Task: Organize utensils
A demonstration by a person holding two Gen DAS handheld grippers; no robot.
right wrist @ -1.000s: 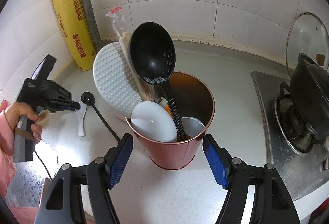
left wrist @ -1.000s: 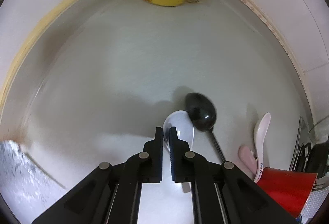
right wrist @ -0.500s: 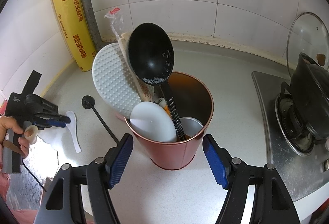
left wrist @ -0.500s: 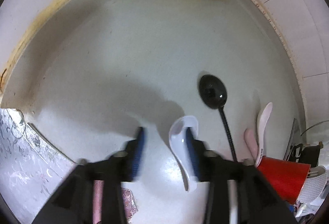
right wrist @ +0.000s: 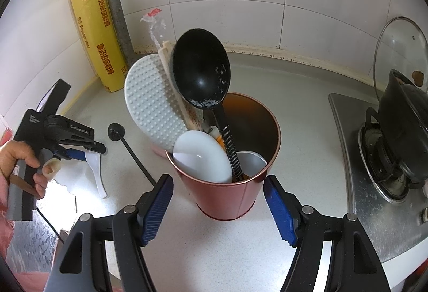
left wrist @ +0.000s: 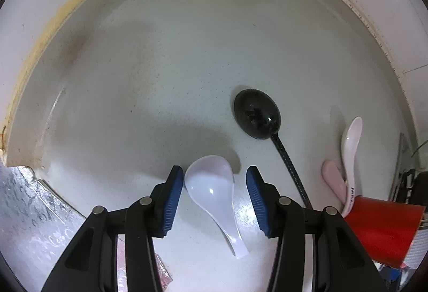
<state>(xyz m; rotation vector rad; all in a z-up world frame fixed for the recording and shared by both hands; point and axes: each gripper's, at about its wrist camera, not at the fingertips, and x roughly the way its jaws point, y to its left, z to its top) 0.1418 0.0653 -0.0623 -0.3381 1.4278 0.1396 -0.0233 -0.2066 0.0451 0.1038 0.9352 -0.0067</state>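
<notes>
A white soup spoon (left wrist: 211, 185) lies on the grey counter with its bowl between the blue pads of my left gripper (left wrist: 214, 177). That gripper points straight down; its jaws are closing and neither pad presses on the spoon. A black spoon (left wrist: 256, 114) lies just to the right. The right wrist view also shows the white spoon (right wrist: 95, 166) and my left gripper (right wrist: 88, 151). My right gripper (right wrist: 218, 185) grips the base of the red utensil holder (right wrist: 227, 198), which holds a black ladle (right wrist: 200, 67), a white rice paddle (right wrist: 149, 99) and white spoons.
A yellow roll (right wrist: 91, 16) leans in the tiled corner. A stove (right wrist: 374, 158) with a black pot (right wrist: 404, 115) and a glass lid (right wrist: 398, 51) stands at the right. A patterned cloth (left wrist: 26, 211) covers the counter's near left.
My left gripper's jaws, shut a second ago over the white spoon, have opened wide and now straddle its bowl. The right gripper and the holder have not moved.
</notes>
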